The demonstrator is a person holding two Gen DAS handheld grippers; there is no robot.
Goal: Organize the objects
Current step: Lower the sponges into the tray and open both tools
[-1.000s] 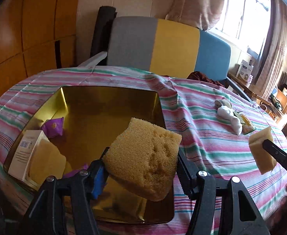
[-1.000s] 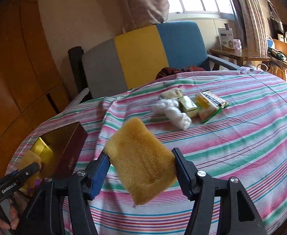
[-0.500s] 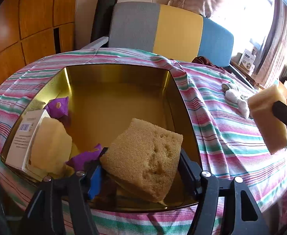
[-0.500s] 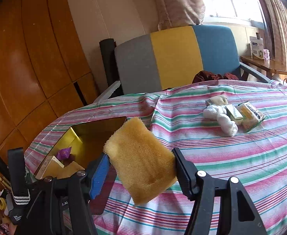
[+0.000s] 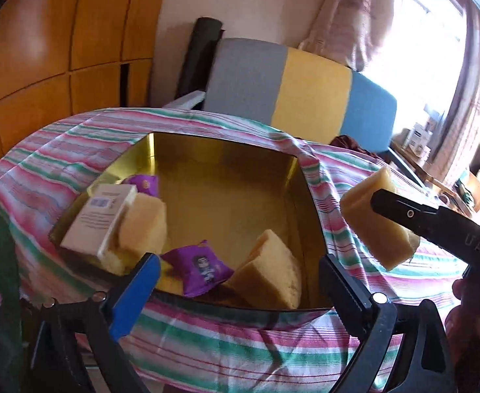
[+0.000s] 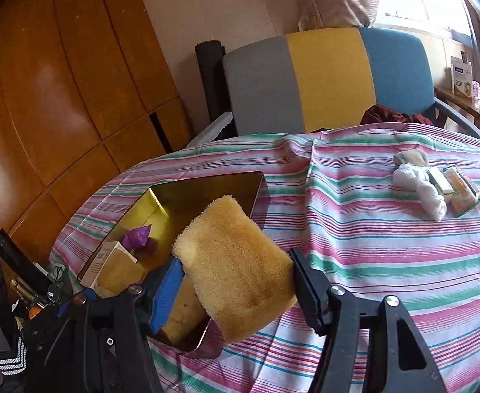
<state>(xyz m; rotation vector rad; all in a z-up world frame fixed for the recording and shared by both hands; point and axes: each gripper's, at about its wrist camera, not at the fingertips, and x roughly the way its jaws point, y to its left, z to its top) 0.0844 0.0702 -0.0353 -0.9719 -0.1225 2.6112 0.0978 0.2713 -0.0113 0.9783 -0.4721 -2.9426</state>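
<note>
The left gripper point(image 5: 238, 281) has just been opened, and nothing is held; 1 sponge point(image 5: 269, 273) lies in the gold tin point(image 5: 227, 150). A second sponge point(image 6: 236, 268) is clamped by the right gripper point(image 6: 236, 281) beside the tin, apparently for stowing.

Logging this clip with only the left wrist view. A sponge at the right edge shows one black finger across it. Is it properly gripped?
Observer: Yes. The right gripper has a finger pressed on each side of that sponge.
Operator: Anything still waiting to be sorted? The window glare hides that side.
Observer: A white bundle and small packets lie together on the striped cloth, well right of the tin.
</note>
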